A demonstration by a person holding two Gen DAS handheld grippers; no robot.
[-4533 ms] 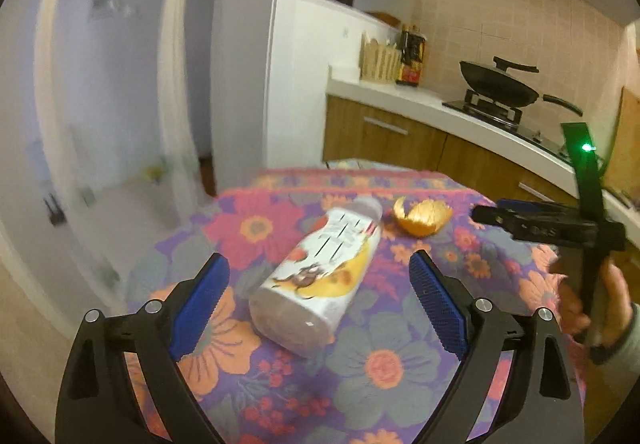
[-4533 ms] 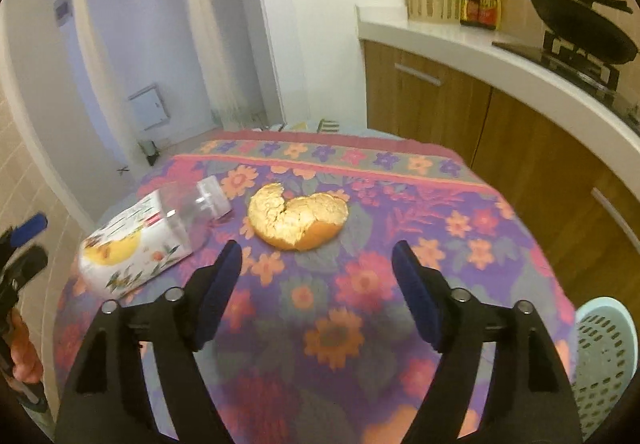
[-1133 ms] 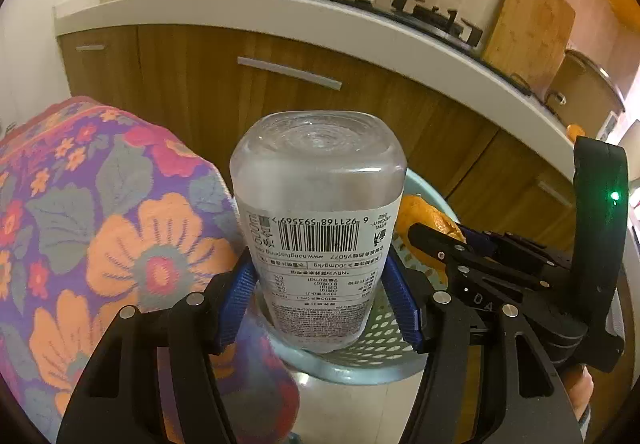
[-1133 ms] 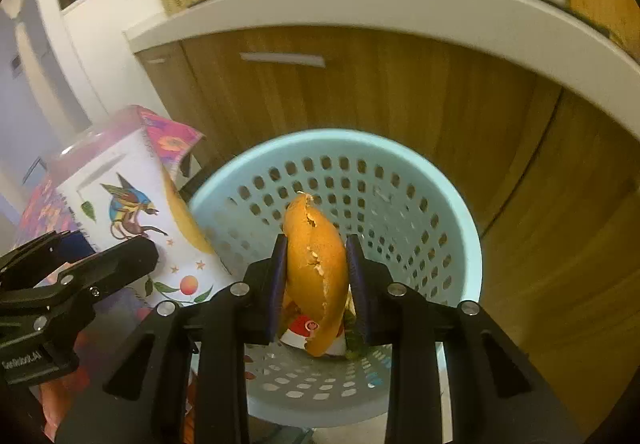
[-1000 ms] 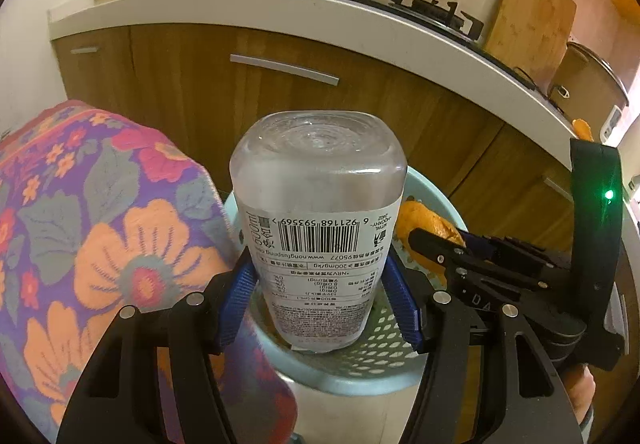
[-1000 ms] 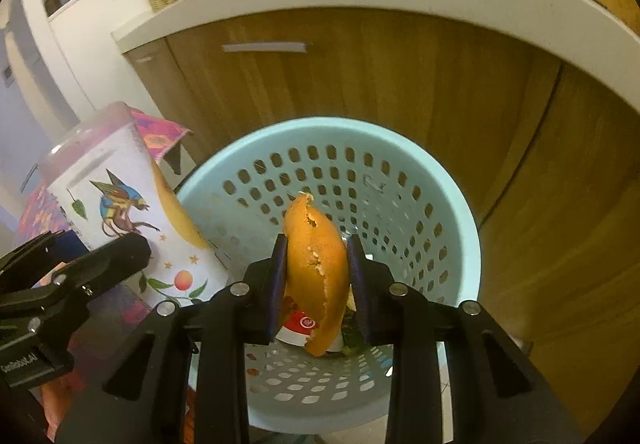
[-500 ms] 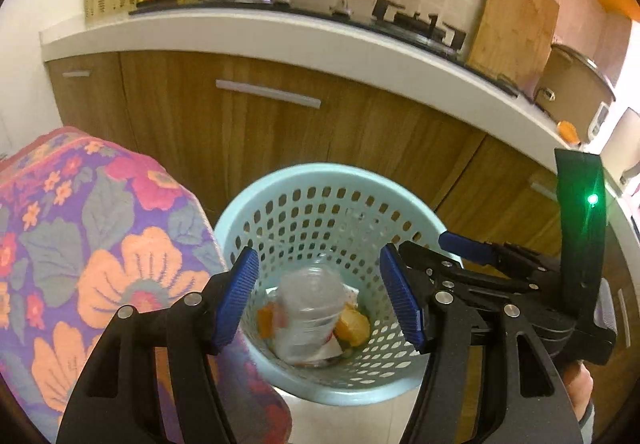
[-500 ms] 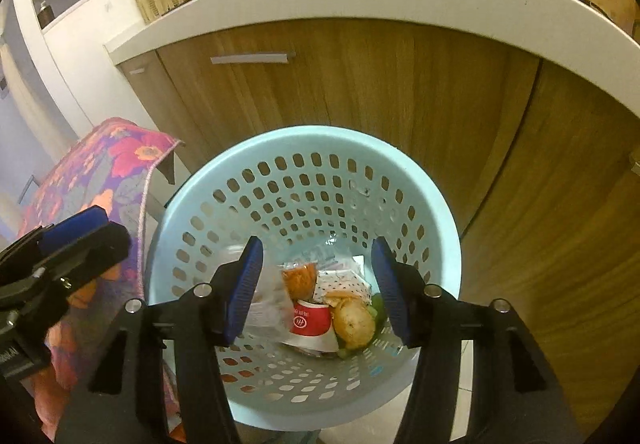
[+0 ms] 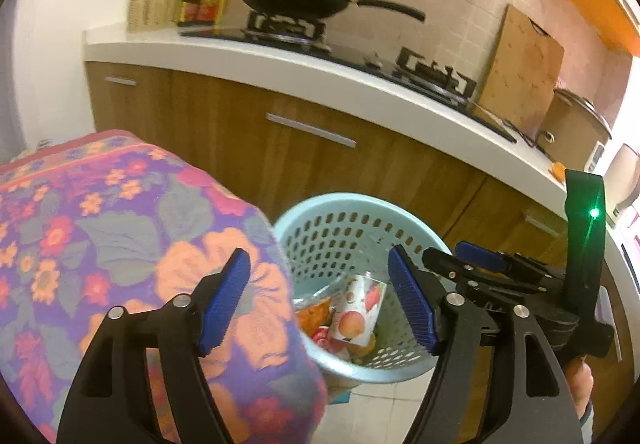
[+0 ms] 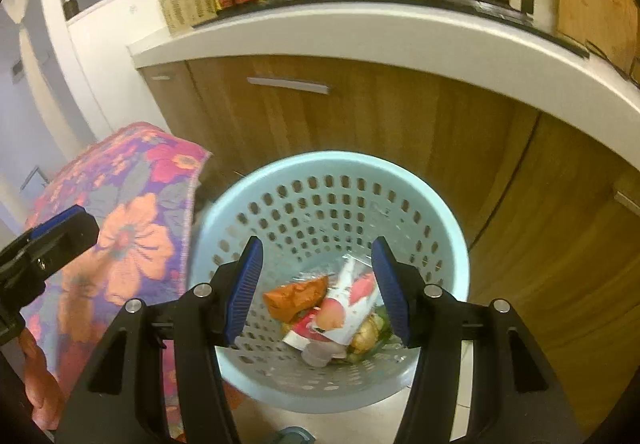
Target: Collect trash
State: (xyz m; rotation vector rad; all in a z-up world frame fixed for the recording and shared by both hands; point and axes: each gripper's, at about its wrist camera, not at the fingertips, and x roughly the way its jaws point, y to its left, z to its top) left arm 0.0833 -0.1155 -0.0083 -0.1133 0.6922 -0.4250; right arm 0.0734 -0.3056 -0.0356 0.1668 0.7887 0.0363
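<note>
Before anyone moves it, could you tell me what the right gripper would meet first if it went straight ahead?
Probably the bottle lying atop the trash in the blue basket; the open right gripper points straight into it.

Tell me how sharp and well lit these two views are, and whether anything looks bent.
Left wrist: warm indoor light, tablecloth blurred, counter bowed by the fisheye, bright glare at far right. Right wrist: basket rim and bottle slightly smeared, counter strongly curved, corners black; both grippers sharp.
</note>
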